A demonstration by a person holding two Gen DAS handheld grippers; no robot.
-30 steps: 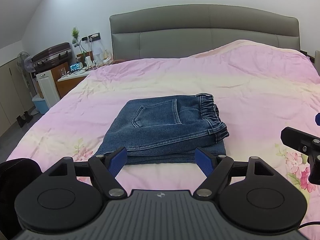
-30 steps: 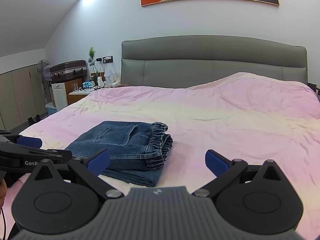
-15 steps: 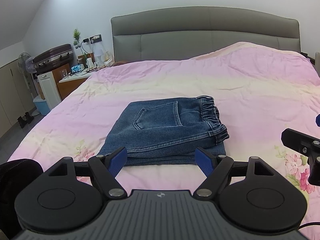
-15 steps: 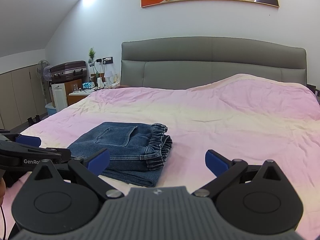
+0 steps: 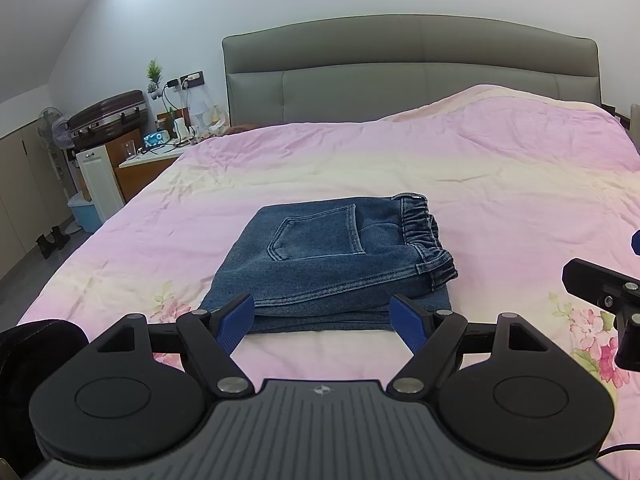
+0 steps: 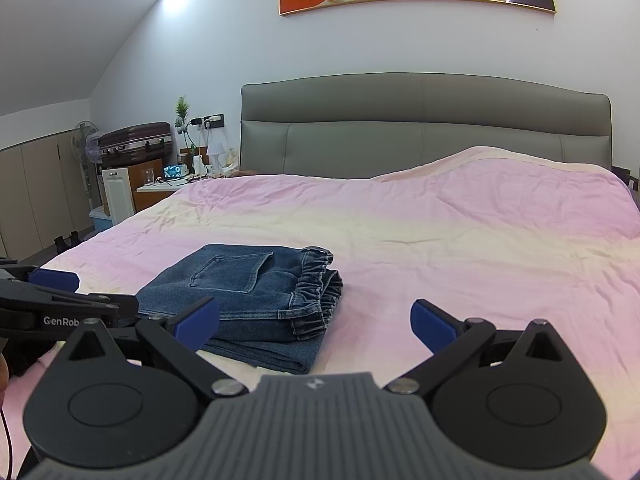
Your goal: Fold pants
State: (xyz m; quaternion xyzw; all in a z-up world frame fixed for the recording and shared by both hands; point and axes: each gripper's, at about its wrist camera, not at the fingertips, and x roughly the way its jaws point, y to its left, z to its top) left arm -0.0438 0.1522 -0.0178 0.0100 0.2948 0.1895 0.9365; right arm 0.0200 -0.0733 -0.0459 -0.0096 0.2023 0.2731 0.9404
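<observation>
Pants: dark blue denim, folded into a compact, roughly square stack on the bed, lying near the foot edge and somewhat toward its left side; a back pocket faces up and the gathered elastic waistband sits along the stack's right edge.

Fold state: judging from the stacked layers visible at the near edge, the folding looks finished or nearly so; the lowest layer sticks out a little at the near right corner.

Left gripper: jaws spread wide and holding nothing; its blue pads frame the near edge of the stack, but whether they touch the cloth or hover just short of it cannot be told.

Right gripper: jaws likewise wide apart and empty, positioned off the near right corner of the stack, above the bedspread and apart from the denim.

Handling: denim is soft but thick and fairly heavy for cloth; it should hold a crease and stay put when let go, yet several layers will sag and slide over one another if lifted from a single point.

Where to take hold: probably the folded near edge, pinching all layers together, or the two near corners, one gripper at each; the bunched waistband is bulky and gives a less even grip.

Risk: a pinch that catches only the top layers would likely peel the stack open; the soft bedspread underneath may also get nipped along with the cloth.
</observation>
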